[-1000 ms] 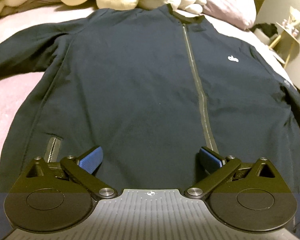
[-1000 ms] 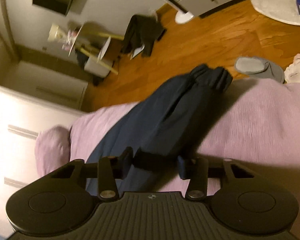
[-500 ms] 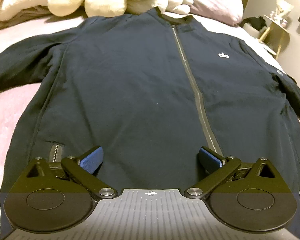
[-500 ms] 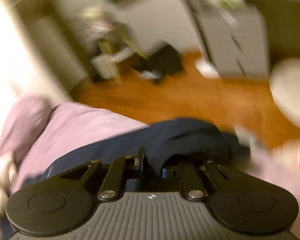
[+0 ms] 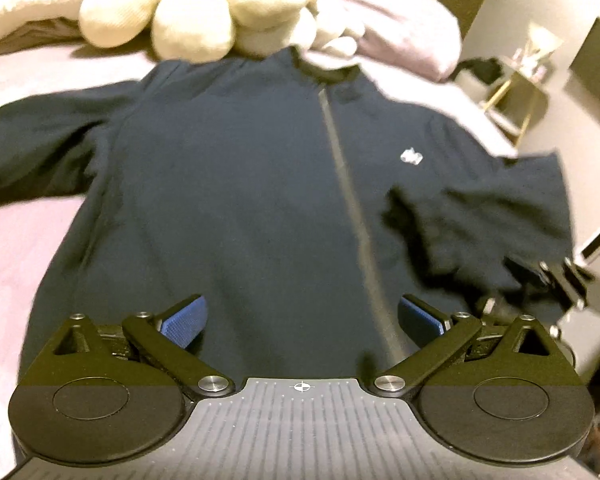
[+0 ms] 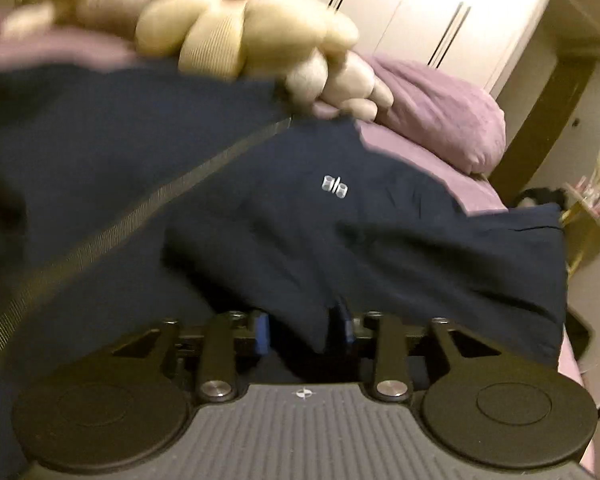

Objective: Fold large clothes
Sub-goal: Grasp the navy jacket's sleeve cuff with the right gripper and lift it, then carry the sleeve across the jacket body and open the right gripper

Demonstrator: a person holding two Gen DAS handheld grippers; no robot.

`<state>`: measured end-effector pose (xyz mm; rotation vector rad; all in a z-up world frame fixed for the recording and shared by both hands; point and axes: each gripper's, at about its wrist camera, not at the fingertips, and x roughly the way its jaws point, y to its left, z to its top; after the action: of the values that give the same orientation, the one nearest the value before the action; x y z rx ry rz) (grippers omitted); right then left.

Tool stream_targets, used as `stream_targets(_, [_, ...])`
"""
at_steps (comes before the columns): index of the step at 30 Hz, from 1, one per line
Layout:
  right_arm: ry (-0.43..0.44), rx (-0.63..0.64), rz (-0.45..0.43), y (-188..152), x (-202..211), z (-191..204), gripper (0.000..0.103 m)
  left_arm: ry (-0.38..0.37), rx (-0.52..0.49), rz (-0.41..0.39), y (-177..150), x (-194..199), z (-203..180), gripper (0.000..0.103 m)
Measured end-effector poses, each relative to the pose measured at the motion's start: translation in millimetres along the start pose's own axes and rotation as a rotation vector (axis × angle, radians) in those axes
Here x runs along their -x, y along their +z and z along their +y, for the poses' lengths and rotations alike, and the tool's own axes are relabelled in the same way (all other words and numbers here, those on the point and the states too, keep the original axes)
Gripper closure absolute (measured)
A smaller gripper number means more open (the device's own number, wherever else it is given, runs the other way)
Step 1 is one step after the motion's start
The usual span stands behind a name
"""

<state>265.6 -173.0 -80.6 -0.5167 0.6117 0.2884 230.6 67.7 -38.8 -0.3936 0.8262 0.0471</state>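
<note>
One navy zip jacket lies flat on the lilac bed, collar by the plush toys. Left gripper hovers, jaws wide. Right gripper clamps the sleeve, folded across the chest.

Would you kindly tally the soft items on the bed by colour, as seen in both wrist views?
Navy: 1, the zip jacket, its sleeve gripped by the right tool.
Cream: 1, the plush toy.
Lilac: 1, the pillow.
Total: 3.
</note>
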Motion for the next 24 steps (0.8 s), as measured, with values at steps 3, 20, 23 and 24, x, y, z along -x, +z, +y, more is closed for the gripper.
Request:
stream_targets(3, [0.008,-0.052,-0.018,4,14,-11,0.021,-0.096,0.069,0.009,17,-12,-6,0.000])
stream_targets(20, [0.338,-1.161,0.037,-114,27,-124,0.066,-0.194,0.101,0.158,55,-122,-61,0.074])
stream_targets(23, [0.333,-1.144,0.038,-113,30,-121,0.066,-0.217,0.084,0.125,68,-107,-58,0.089])
stream_targets(24, [0.333,-1.138,0.037,-113,31,-121,0.066,-0.201,0.073,0.101,74,-97,-55,0.090])
